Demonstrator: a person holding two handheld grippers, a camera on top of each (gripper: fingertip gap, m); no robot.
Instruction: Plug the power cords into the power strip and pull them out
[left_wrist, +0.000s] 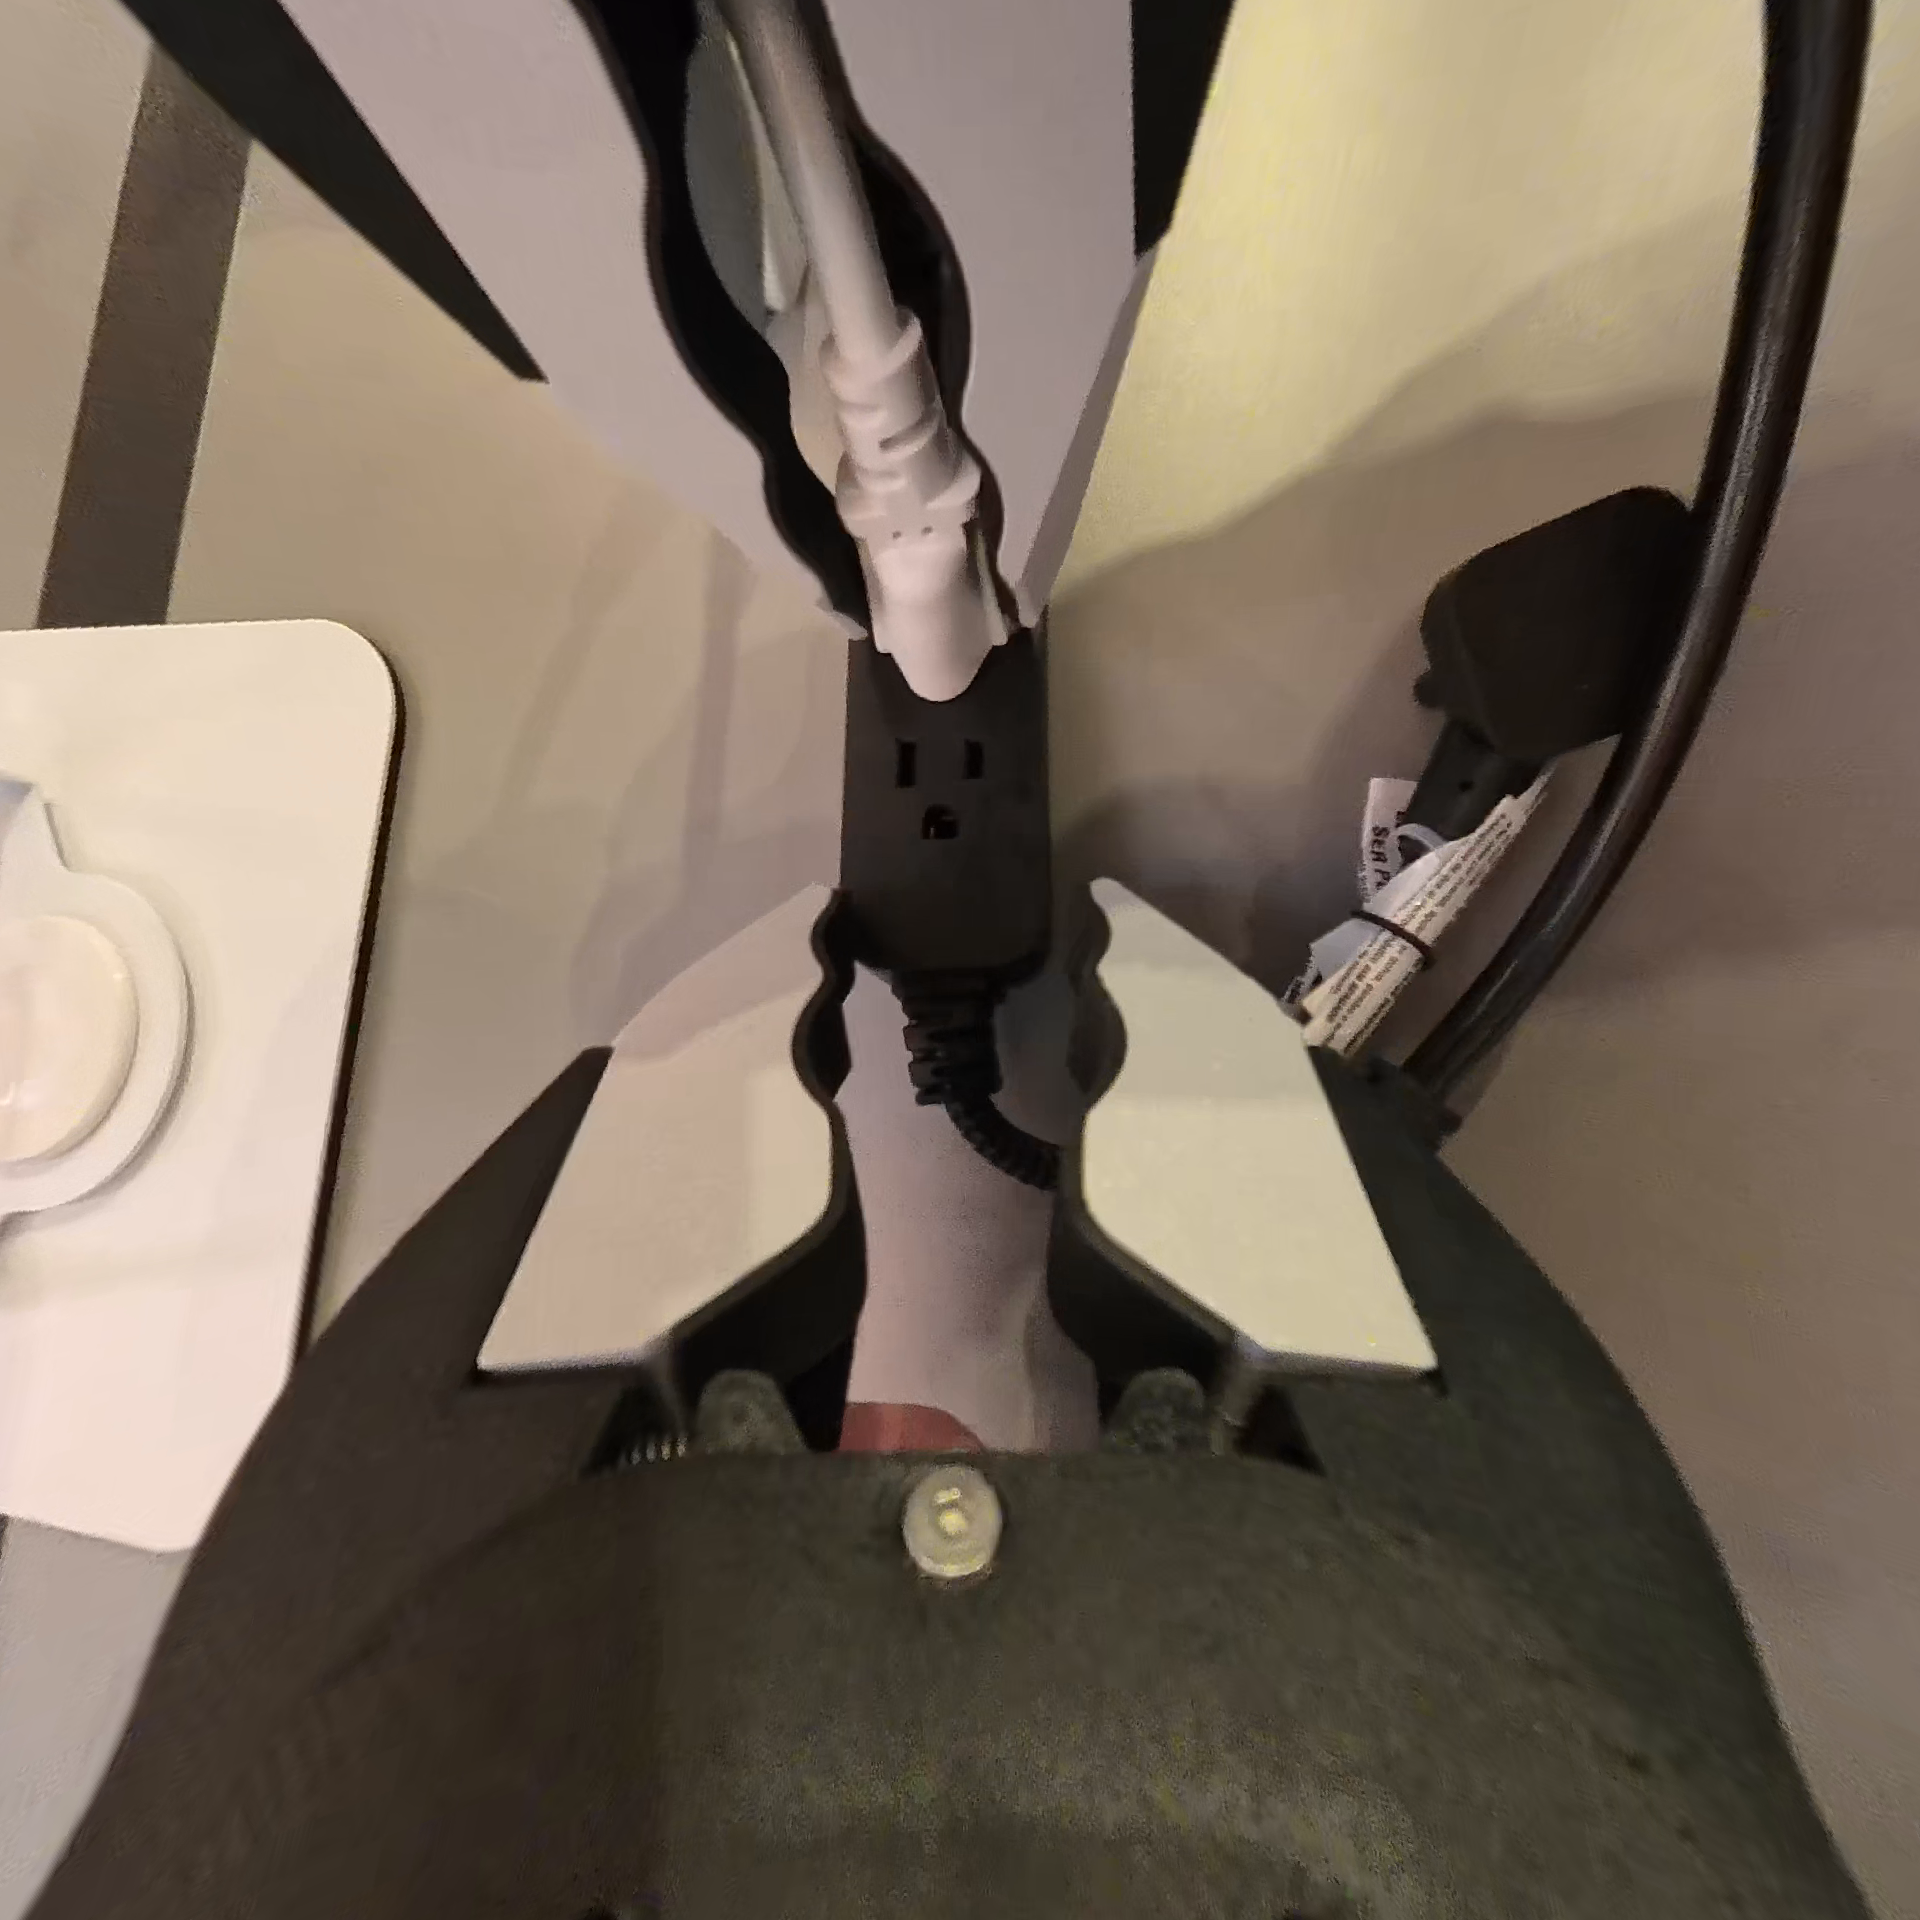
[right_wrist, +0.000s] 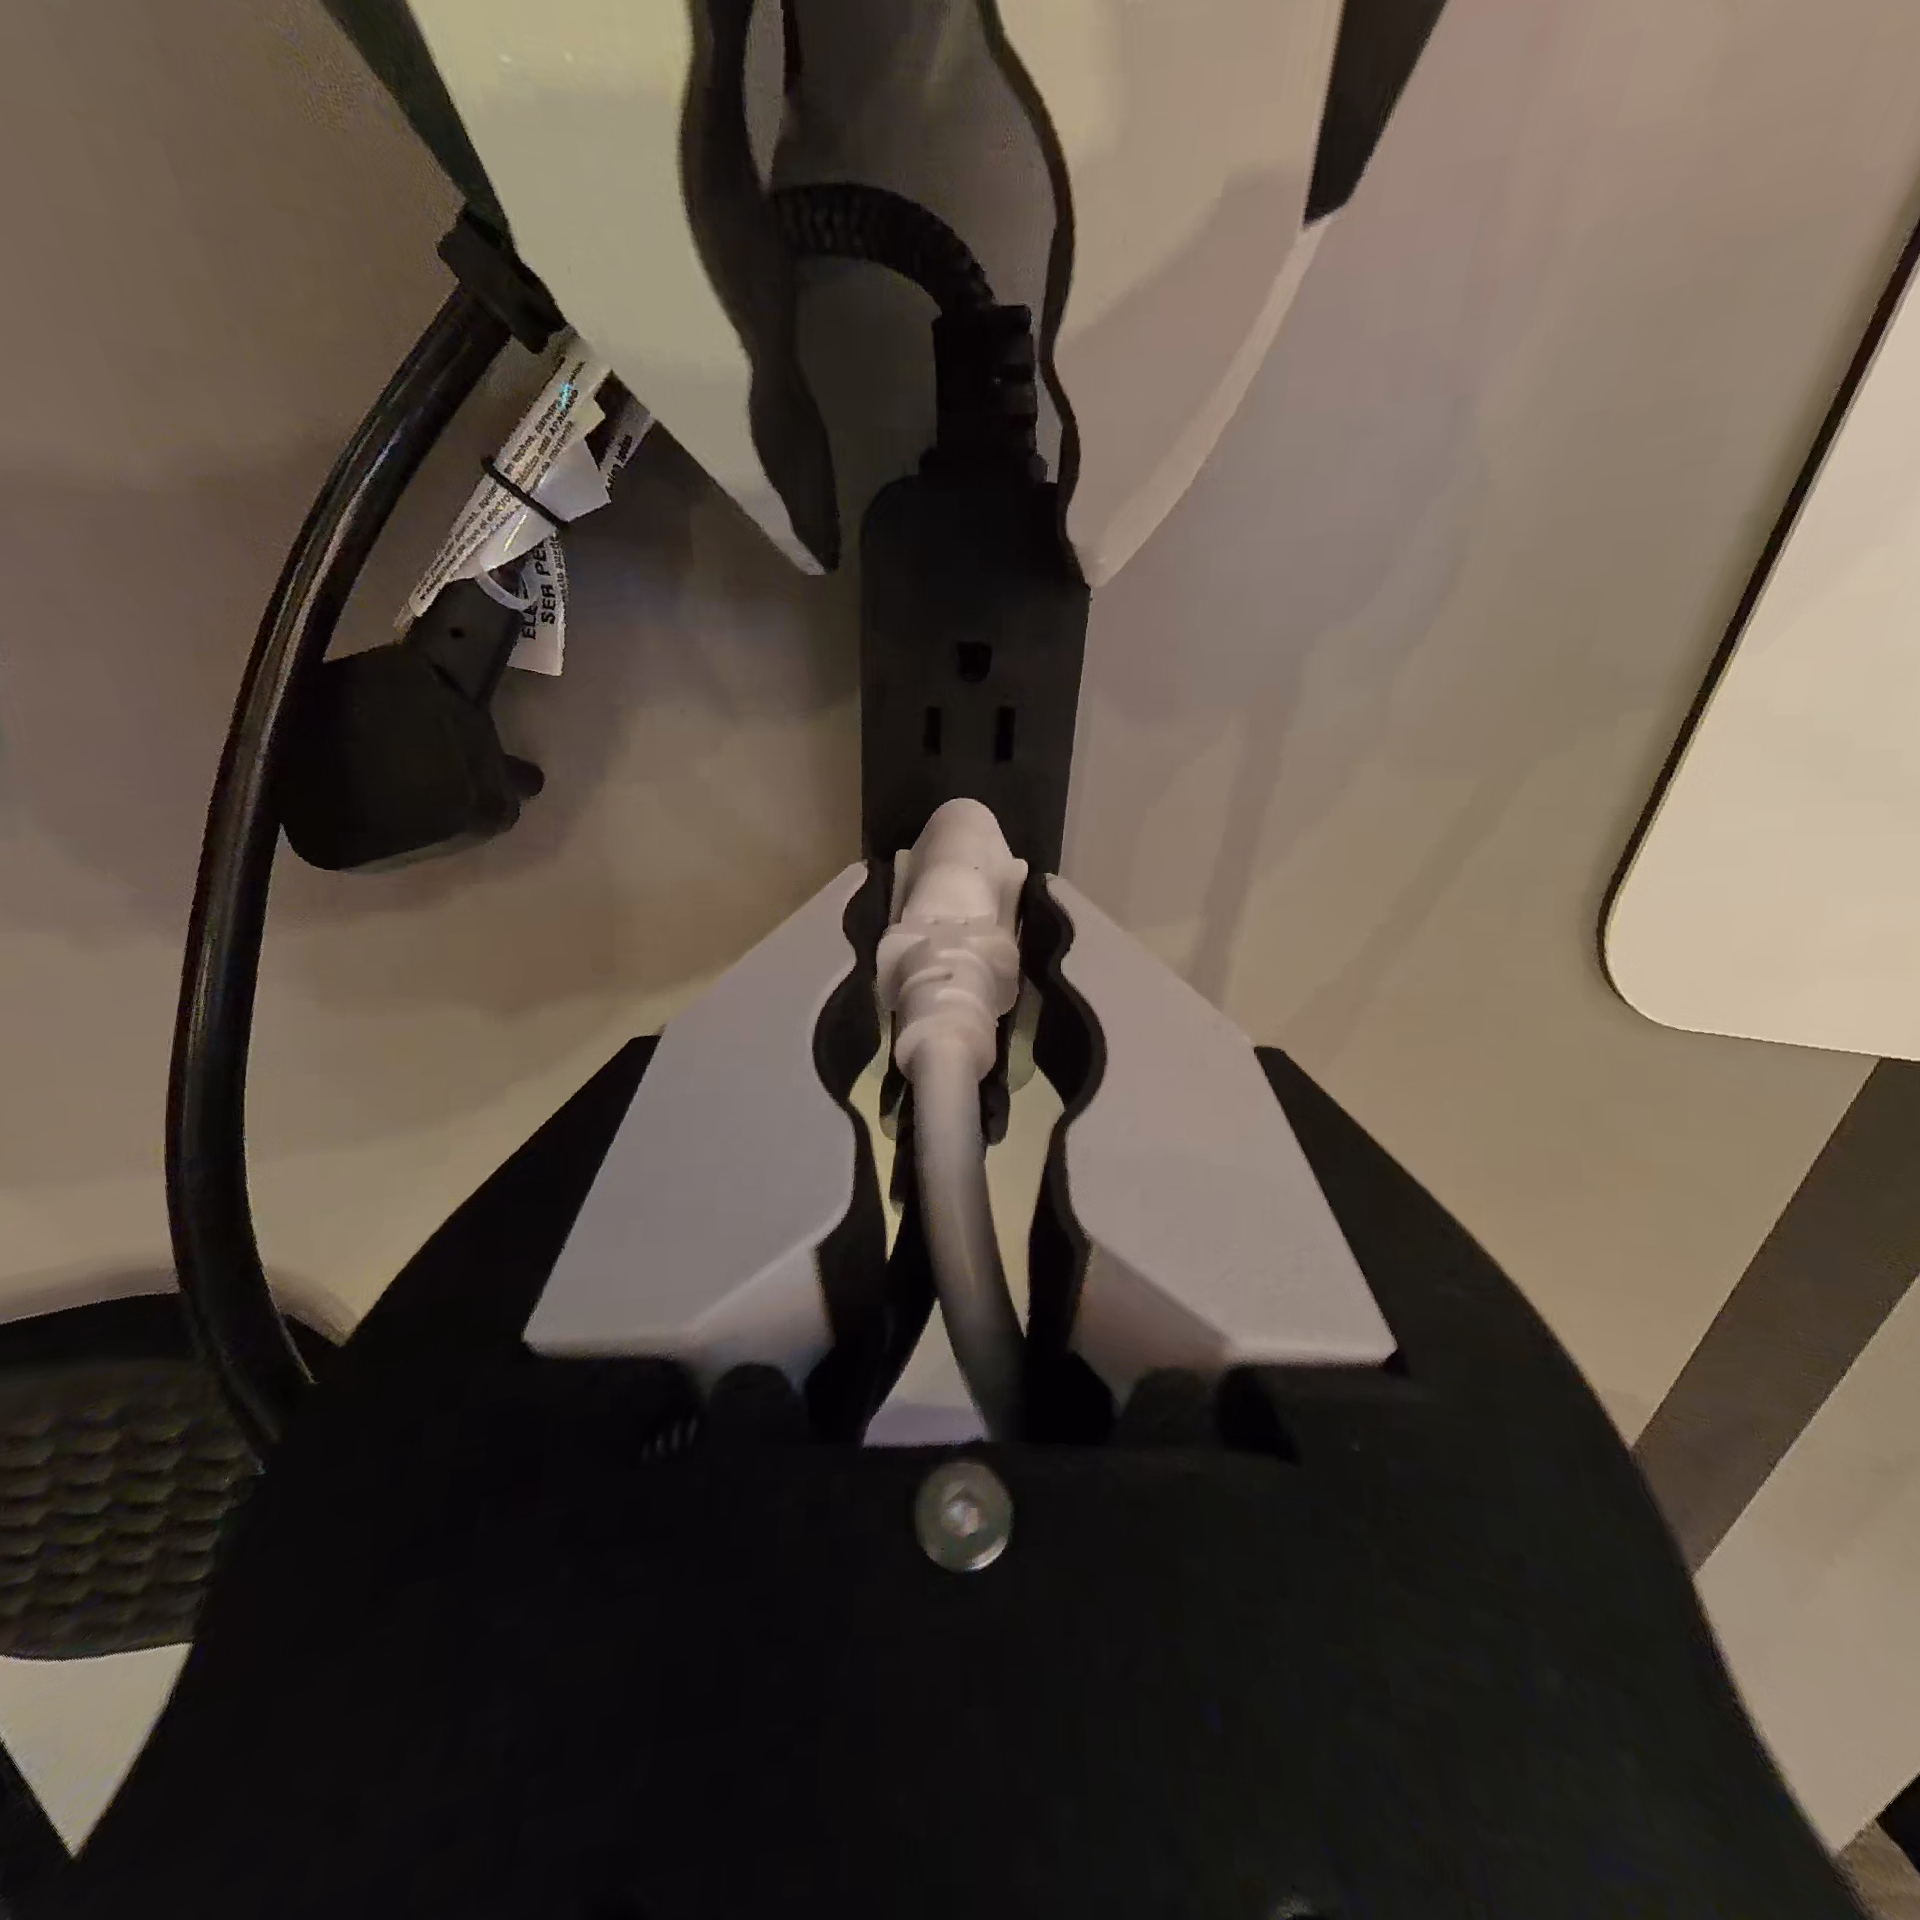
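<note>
The left gripper pinches the strip at its cord end, likely bracing it against the push or pull. At the strip's far end, the right gripper is clamped on the white plug, which sits in the end socket; the middle socket is free.
</note>
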